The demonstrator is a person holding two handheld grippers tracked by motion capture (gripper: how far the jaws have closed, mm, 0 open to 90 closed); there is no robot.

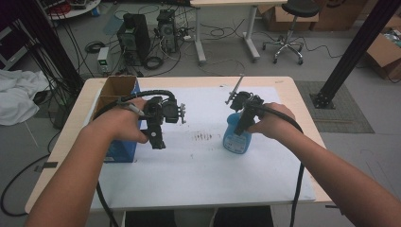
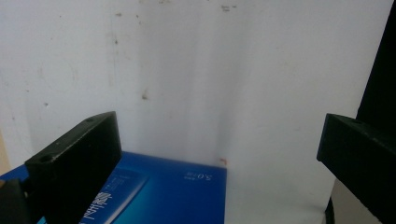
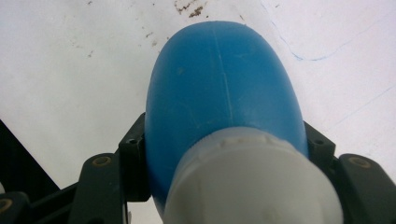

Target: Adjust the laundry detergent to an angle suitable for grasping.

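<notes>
A white sheet point(image 1: 198, 161) with dark smudges covers the wooden bench point(image 1: 302, 109); computer towers point(image 1: 135, 35) and cables sit on the grey floor at 12 o'clock. The right gripper point(image 1: 242, 124) has its jaws clamped on the blue bottle point(image 3: 224, 93) with a white cap, standing at 3 o'clock. The left gripper point(image 1: 157, 140) holds its jaws wide and empty over a blue box point(image 2: 177, 191) printed "5.0" at 9 o'clock.

Our forearms are bare, no sleeves. We each carry a black left claw point(image 1: 156, 124) and right claw point(image 1: 244, 119), blocky jaws with brass-ringed screw holes, metal fittings on top, and thick black ribbed cables point(image 1: 299, 189) trailing back.
</notes>
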